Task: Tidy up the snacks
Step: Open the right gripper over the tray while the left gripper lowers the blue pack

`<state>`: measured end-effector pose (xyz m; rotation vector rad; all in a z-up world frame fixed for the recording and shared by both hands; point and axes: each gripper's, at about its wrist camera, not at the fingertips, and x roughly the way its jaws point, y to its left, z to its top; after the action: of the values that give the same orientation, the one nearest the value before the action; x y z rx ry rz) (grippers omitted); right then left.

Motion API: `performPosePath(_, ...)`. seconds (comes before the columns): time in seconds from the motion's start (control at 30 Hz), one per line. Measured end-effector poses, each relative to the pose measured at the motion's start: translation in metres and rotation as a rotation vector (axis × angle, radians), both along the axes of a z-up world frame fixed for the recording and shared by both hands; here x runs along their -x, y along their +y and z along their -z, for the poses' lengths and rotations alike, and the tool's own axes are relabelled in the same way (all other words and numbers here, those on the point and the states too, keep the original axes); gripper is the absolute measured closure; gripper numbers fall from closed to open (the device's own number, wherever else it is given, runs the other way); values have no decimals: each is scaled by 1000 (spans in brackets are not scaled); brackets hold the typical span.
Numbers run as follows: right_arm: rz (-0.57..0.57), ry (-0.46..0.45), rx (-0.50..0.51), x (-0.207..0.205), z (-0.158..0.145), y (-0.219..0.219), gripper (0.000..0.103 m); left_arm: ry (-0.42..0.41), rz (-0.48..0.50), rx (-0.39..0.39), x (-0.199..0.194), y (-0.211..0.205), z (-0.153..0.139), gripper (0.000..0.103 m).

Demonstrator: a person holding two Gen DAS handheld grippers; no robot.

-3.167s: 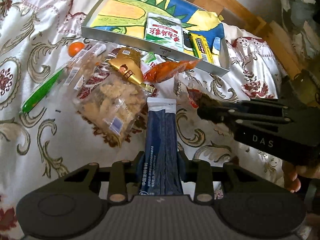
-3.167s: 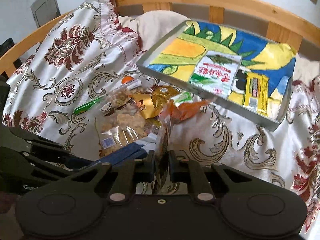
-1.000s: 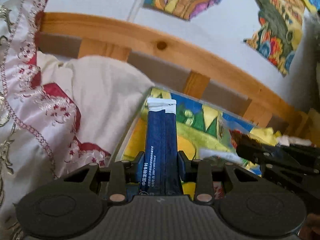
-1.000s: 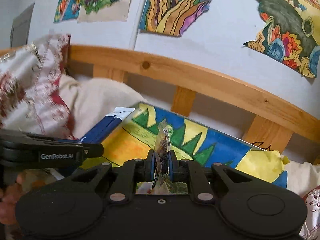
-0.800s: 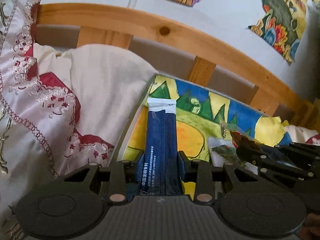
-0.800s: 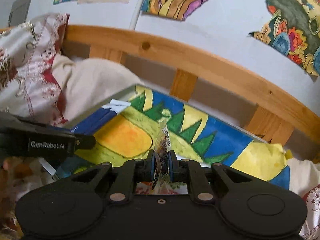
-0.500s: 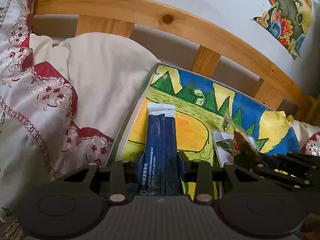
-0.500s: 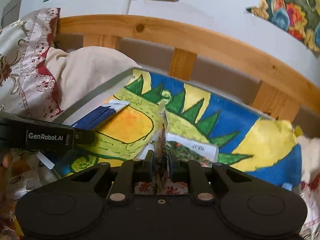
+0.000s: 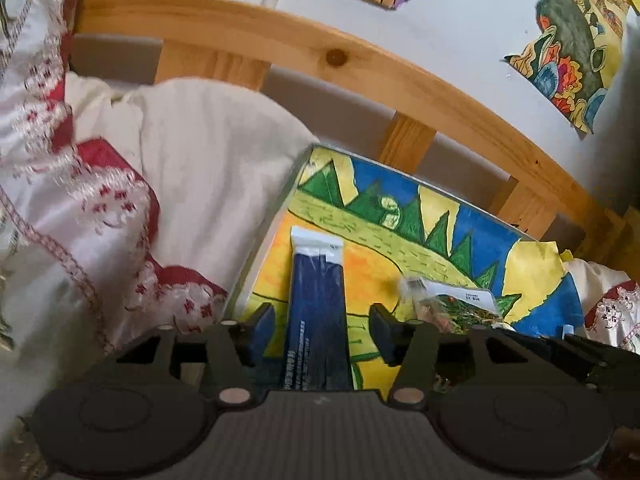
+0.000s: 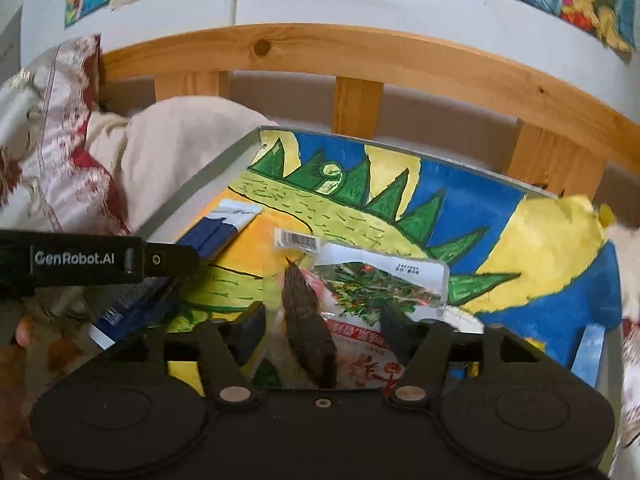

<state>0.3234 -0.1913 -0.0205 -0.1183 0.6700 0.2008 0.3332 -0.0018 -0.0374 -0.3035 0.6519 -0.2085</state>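
Both tools are opening over the painted tray (image 10: pixel 240 148) on the bed. The left tool (image 9: pixel 318 322) has jaws clear of the blue packet (image 9: pixel 316 320) lying between them; the right tool (image 10: pixel 322 320) likewise straddles a brown snack (image 10: pixel 308 320), pads apart from it.

Both grippers (image 9: pixel 320 316) (image 10: pixel 322 316) opening, snacks (image 9: pixel 316 312) (image 10: pixel 308 320) prob. released.

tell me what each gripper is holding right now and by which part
Nothing is gripped. The left gripper is opening, pads clear of the dark blue packet between them. The right gripper is opening around the brown snack packet, likewise released.
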Motion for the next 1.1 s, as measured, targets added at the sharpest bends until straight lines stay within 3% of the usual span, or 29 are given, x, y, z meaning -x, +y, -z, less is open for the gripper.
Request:
performPosePath(0.33,85,-13,-179,22,-29,-14,13,-46,-66,-23,26,19,-39,15)
performPosePath(0.53,113,-84,-226,47,-56,-21,4,-134,-137,-108,61,28,-77,2)
performPosePath(0.8,128,-237,-243,97,-98,-27,1,-200,-177,-139,115,31,-108,1)
performPosePath(1.1,100,-292,-249,163,-123,-32,1,-265,-137,-196,179,29,-127,1)
